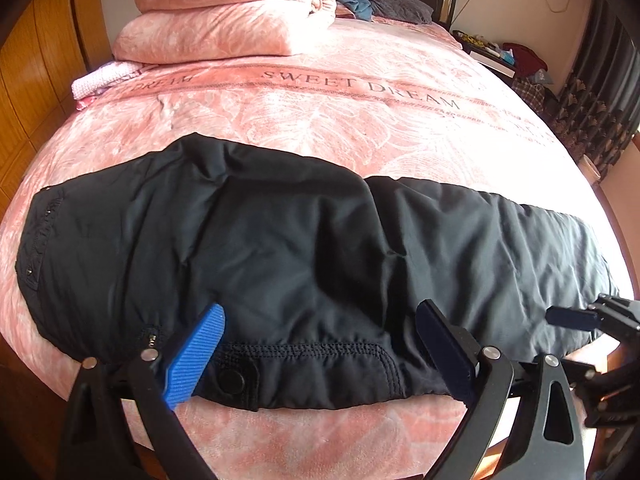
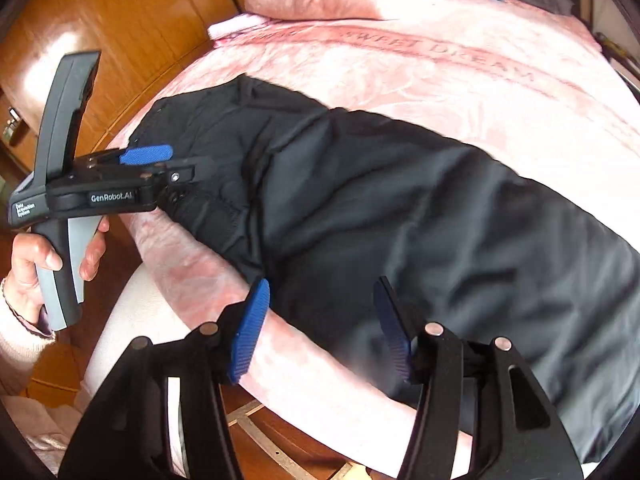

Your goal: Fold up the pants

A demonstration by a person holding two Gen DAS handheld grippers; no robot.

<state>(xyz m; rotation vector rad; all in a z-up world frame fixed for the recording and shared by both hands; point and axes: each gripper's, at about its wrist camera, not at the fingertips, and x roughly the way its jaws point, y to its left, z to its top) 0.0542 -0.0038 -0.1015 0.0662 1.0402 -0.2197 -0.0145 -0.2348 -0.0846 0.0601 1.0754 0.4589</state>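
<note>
Black pants (image 1: pixel 304 248) lie flat across the near edge of the pink bed, waistband at the left, legs running right. My left gripper (image 1: pixel 320 352) is open, its blue fingers (image 1: pixel 196 356) spread over the near hem by a snap button (image 1: pixel 231 380), holding nothing. In the right wrist view the pants (image 2: pixel 420 216) fill the middle. My right gripper (image 2: pixel 320 328) is open over the pants' near edge and holds nothing. The left gripper (image 2: pixel 160 160) shows there from the side, in a hand, at the waistband end. The right gripper's tip (image 1: pixel 572 318) shows at the left view's right edge.
The bed has a pink "SWEET DREAM" cover (image 1: pixel 360 92). Folded pink blankets (image 1: pixel 232 12) are stacked at the far left by the headboard. A wooden wardrobe (image 1: pixel 36 64) stands to the left. A cluttered nightstand (image 1: pixel 504 56) and curtains (image 1: pixel 600 92) are at the far right.
</note>
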